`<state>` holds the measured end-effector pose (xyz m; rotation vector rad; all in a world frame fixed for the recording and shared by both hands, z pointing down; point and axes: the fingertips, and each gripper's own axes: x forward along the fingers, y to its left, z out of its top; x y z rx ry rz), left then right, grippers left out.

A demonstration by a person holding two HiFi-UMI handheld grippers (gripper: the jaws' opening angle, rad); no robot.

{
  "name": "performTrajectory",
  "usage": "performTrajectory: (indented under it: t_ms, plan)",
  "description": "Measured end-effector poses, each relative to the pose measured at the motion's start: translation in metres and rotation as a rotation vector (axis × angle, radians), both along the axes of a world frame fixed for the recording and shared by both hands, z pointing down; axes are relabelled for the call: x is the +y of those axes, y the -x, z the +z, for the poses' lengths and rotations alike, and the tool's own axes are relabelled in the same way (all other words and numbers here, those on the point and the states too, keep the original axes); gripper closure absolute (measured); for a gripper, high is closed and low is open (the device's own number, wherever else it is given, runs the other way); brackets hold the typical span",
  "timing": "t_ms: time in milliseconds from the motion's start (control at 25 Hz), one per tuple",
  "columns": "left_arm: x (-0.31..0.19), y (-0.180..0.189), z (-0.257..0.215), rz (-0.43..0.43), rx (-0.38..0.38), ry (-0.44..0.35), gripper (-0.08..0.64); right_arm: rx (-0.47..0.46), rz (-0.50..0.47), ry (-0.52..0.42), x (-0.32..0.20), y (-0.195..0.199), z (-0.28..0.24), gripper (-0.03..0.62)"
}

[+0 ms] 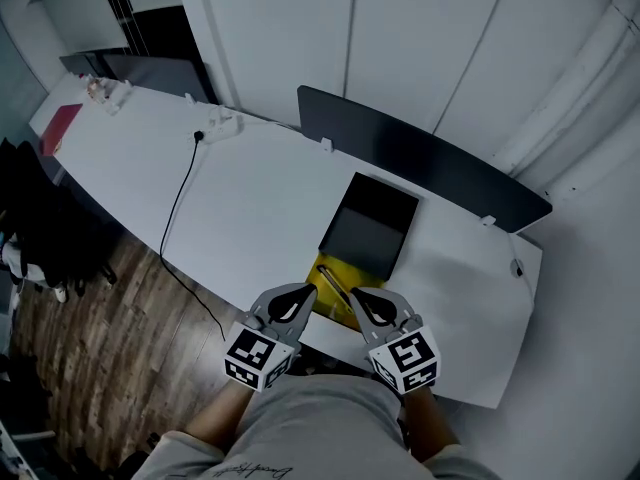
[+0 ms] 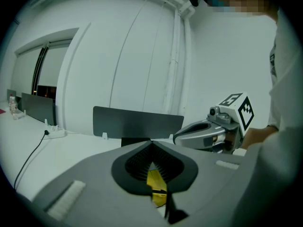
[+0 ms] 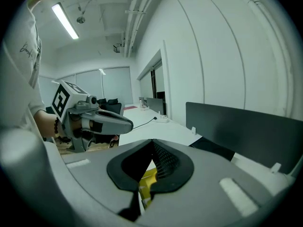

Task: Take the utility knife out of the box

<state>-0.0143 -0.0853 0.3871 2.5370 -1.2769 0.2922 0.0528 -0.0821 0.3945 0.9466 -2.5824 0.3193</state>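
The left claw (image 2: 151, 144) has its jaws together, a yellow box (image 2: 156, 187) showing beyond them, the right claw (image 2: 177, 137) near on its right, and a dark panel (image 2: 137, 123) standing on the white desk (image 2: 71, 148).

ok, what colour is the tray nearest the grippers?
Yellow; the tray shows best in the head view.

We're looking at an office here: a long white desk (image 1: 250, 198) is stretching out, a dark divider panel (image 1: 430, 158) is standing along its far edge, a power strip (image 1: 222, 126) is trailing its black cable (image 1: 180, 203), and a strip light (image 3: 65, 20) is glowing overhead.
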Motion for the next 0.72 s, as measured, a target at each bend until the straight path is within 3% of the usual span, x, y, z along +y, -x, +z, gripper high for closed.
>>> performTrajectory:
  t_ms: [720]
  plan:
    - [-0.029,0.011,0.026,0.095,-0.021,0.042,0.56,0.074,0.066,0.089,-0.019,0.006,0.035,0.578]
